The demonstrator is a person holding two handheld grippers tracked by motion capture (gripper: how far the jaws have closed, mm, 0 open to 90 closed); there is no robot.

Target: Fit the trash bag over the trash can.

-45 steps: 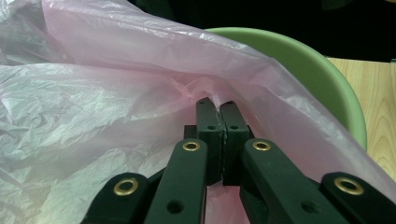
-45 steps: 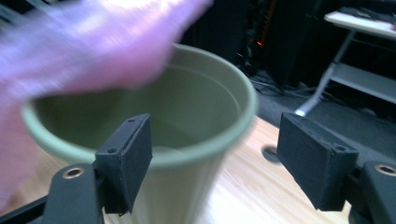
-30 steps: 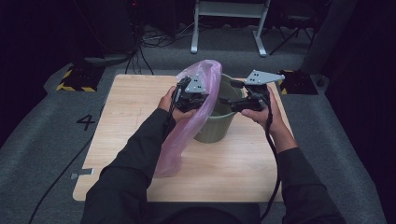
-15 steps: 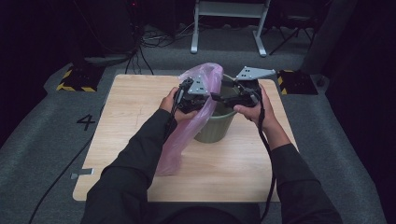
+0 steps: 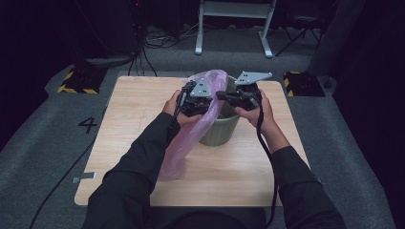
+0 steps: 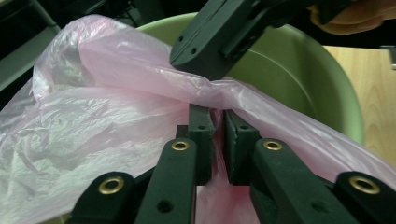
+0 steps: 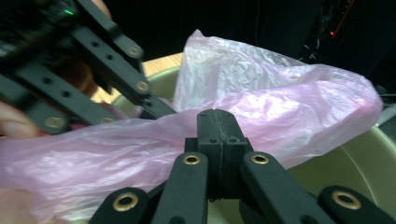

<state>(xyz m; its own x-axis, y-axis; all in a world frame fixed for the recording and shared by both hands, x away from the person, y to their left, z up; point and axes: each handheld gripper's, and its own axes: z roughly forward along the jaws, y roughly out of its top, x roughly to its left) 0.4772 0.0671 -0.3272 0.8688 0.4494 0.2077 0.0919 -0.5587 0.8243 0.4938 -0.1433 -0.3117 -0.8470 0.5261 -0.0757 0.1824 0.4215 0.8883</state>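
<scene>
Here both claws meet over the bin [image 5: 217, 131]: the right claw [image 7: 215, 122] has just closed tight on the pink bag [image 7: 289, 109]; the left claw [image 6: 217, 128], at its 9 o'clock and opening a little, pinches the film too.

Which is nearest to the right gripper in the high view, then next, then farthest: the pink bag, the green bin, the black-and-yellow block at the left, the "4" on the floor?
From the right gripper:
1. Pink plastic bag, clamped in its jaws over the bin.
2. Green bin, just below.
3. Black-and-yellow block, off the table's far left corner.
4. Floor number "4", left of the table; close to the block's distance, so a narrow call.
</scene>
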